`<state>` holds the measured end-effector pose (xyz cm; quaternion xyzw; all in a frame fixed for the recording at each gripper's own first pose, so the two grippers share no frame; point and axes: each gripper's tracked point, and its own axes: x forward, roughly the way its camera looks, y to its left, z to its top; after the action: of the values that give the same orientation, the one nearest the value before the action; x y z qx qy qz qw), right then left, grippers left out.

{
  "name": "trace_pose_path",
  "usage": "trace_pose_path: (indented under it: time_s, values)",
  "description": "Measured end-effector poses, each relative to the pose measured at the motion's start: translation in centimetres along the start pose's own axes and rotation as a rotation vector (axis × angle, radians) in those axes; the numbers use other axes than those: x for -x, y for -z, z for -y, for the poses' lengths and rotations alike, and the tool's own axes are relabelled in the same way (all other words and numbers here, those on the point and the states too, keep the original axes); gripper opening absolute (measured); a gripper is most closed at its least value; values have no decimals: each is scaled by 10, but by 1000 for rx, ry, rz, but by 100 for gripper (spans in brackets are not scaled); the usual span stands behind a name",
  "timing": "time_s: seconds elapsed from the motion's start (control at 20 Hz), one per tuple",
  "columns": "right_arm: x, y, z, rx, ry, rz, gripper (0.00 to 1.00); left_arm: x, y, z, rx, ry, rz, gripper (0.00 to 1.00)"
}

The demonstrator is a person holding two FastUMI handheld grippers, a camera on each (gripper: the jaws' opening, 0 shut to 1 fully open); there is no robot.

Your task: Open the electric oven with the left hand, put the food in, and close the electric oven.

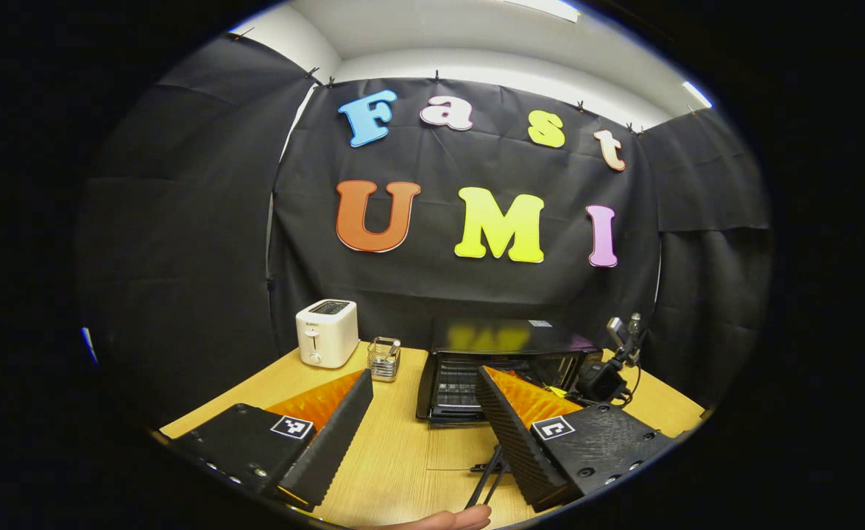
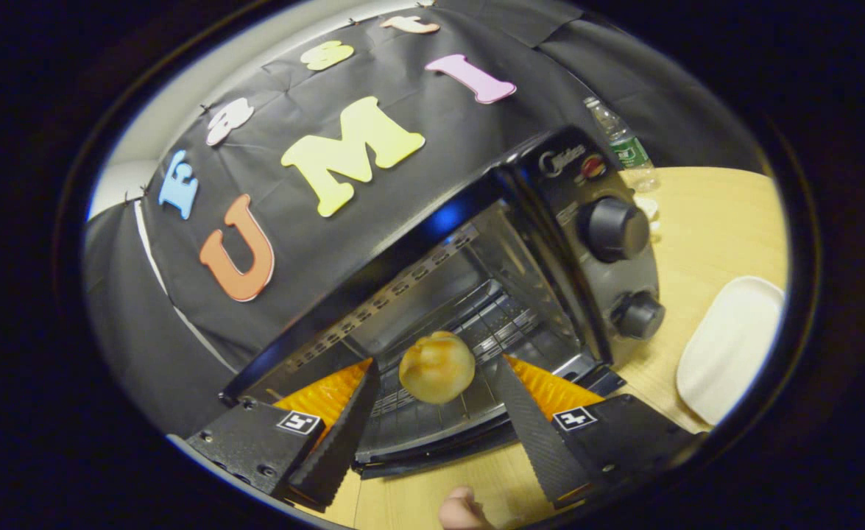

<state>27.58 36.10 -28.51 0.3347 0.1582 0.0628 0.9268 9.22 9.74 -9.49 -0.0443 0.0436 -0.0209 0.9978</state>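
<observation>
In the left gripper view, the left gripper [image 1: 423, 434] hangs over the wooden table [image 1: 403, 456] with its fingers spread wide and nothing between them. The electric oven [image 1: 502, 368] stands toward the back edge of the table, its door down and the wire rack inside in sight. A white toaster [image 1: 327, 333] sits near the back left corner, and a small wire holder [image 1: 384, 358] stands just beside it, between the toaster and the oven. Another gripper [image 1: 612, 368] shows at the oven's right side. A fingertip [image 1: 469, 517] shows at the bottom edge.

In the right gripper view, the right gripper [image 2: 438, 423] points into the open oven [image 2: 520, 243], its fingers wide apart. A round golden bun [image 2: 436, 367] sits in the gap between the fingers without either finger pressing on it; it appears to lie on the oven rack [image 2: 432, 412], near the front. Two knobs [image 2: 612, 230] are on the oven's front panel. Beyond the oven, a white plate [image 2: 730, 346] lies on the table [image 2: 704, 221], and a plastic bottle [image 2: 620, 143] stands near the back edge.
</observation>
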Motion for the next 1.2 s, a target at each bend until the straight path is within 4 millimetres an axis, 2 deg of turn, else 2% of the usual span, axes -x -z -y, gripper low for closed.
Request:
trace_pose_path:
  time_s: [0.25, 0.3, 0.55, 0.65, 0.95, 1.1, 1.2]
  values:
    - [57, -35, 6, 68, -70, 29, 94, 0, 24, 17, -21, 10, -56, 82]
    - [68, -42, 8, 99, -82, 34, 94, -3, 29, 20, -20, 13, -70, 92]
    - [125, -93, 14, 223, -148, 115, 94, -12, 65, 40, -34, 35, -159, 92]
    - [143, -114, 23, 269, -127, 156, 94, -17, 79, 41, -45, 27, -193, 93]
    - [191, -175, 39, 329, -109, 247, 94, -32, 150, 60, -51, 47, -371, 93]
    - [209, -208, 46, 383, -83, 324, 94, -29, 187, 80, -49, 88, -478, 93]
    - [219, -221, 53, 455, -57, 350, 94, -25, 205, 92, -44, 111, -547, 93]
